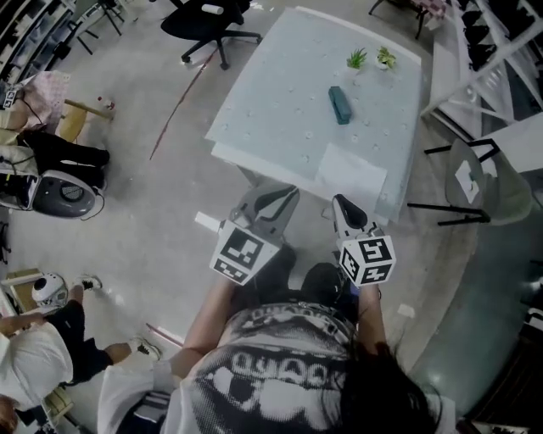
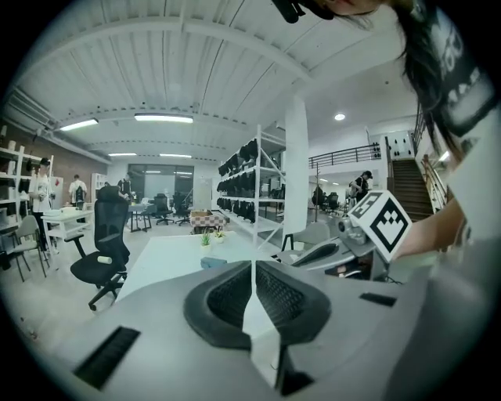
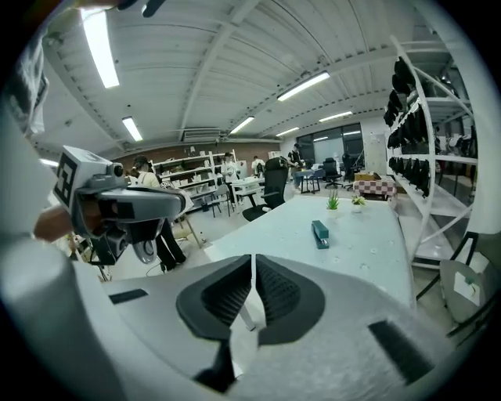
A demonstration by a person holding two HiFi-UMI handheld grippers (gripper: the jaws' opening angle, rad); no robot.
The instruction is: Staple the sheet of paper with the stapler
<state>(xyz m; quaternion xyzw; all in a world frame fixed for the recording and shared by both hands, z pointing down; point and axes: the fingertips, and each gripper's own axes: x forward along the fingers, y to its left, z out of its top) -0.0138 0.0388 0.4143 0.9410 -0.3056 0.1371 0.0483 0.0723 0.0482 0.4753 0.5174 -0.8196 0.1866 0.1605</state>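
Note:
A teal stapler (image 1: 339, 104) lies in the middle of the pale table (image 1: 271, 93), well beyond both grippers. The white sheet of paper (image 1: 352, 172) lies flat near the table's front right edge. My left gripper (image 1: 287, 192) hovers just short of that front edge, left of the sheet, with its jaws together and nothing held (image 2: 252, 265). My right gripper (image 1: 339, 202) hangs just before the sheet's near edge, jaws almost touching with nothing between them (image 3: 252, 258). The stapler (image 3: 319, 233) shows ahead in the right gripper view. In the left gripper view the stapler (image 2: 211, 262) peeks over the jaws.
Two small potted plants (image 1: 371, 58) stand at the table's far edge. A black office chair (image 1: 212, 21) is beyond the table's far left corner, and a grey chair (image 1: 475, 178) stands at its right. Shelving racks (image 3: 438, 149) line the right side. A person (image 1: 34, 360) crouches at lower left.

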